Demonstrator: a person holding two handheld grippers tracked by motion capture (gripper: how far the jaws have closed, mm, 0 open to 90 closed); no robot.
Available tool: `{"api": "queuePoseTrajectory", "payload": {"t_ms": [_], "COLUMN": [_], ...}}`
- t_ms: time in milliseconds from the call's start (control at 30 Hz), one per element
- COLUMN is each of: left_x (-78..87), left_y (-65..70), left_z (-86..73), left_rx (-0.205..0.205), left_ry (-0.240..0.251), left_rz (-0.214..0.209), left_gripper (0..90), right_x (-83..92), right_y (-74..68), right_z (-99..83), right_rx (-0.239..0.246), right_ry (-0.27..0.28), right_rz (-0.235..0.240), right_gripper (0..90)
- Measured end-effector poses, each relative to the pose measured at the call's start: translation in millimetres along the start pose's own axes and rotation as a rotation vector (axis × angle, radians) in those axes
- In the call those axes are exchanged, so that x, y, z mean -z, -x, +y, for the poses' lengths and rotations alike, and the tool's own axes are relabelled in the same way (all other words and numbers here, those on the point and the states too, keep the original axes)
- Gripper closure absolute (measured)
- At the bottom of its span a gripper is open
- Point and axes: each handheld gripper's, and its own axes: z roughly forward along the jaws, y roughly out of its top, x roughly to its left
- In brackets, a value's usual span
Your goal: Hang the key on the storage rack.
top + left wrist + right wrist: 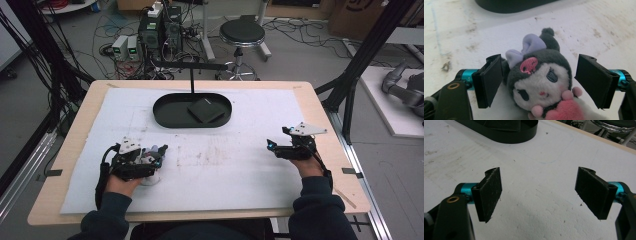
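A plush toy (541,82) with a grey hood, a lilac bow, a white face and a pink heart lies on the white mat between the jaws of my left gripper (539,72). Those jaws stand wide, with a gap between the right pad and the toy's head. In the high view this gripper (159,152) sits at the front left with the toy (150,179) under it. My right gripper (277,138) rests at the front right, jaws apart. In the right gripper view, bare mat lies between the jaws of the right gripper (539,187).
A black oval tray (165,117) lies at the far middle of the mat, holding a dark square pad (205,110). A thin black post (192,80) rises behind it. Beyond the table stand a stool (242,34) and computer boxes (160,32) among cables.
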Motion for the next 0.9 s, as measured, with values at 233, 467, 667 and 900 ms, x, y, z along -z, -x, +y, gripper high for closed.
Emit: {"api": "queuePoseTrajectory", "payload": {"t_ms": [233, 467, 667, 900], "left_x": [-14.1, -22.0, -16.9, -0.9], "left_y": [-3.3, -3.5, -7.5, -19.7], "left_z": [-9.8, -7.6, 1.6, 36.0], "left_rx": [0.081, 0.048, -0.021, -0.053], "left_ry": [-0.093, -0.119, -0.103, -0.014], "left_rz": [-0.041, -0.095, -0.123, -0.194], "left_gripper": [21.2, 23.8, 35.5, 36.1], "right_x": [-1.2, -1.7, -1.2, 0.1], "right_y": [-0.7, -1.0, -0.4, 2.1], "right_z": [-0.2, -0.5, -1.0, -1.1], "right_rx": [-0.001, 0.001, 0.001, -0.015], "right_ry": [-0.007, -0.006, -0.007, 0.003], "right_rz": [0.006, 0.004, 0.006, 0.003], "right_gripper": [22.1, 22.1, 22.1, 22.1]}}
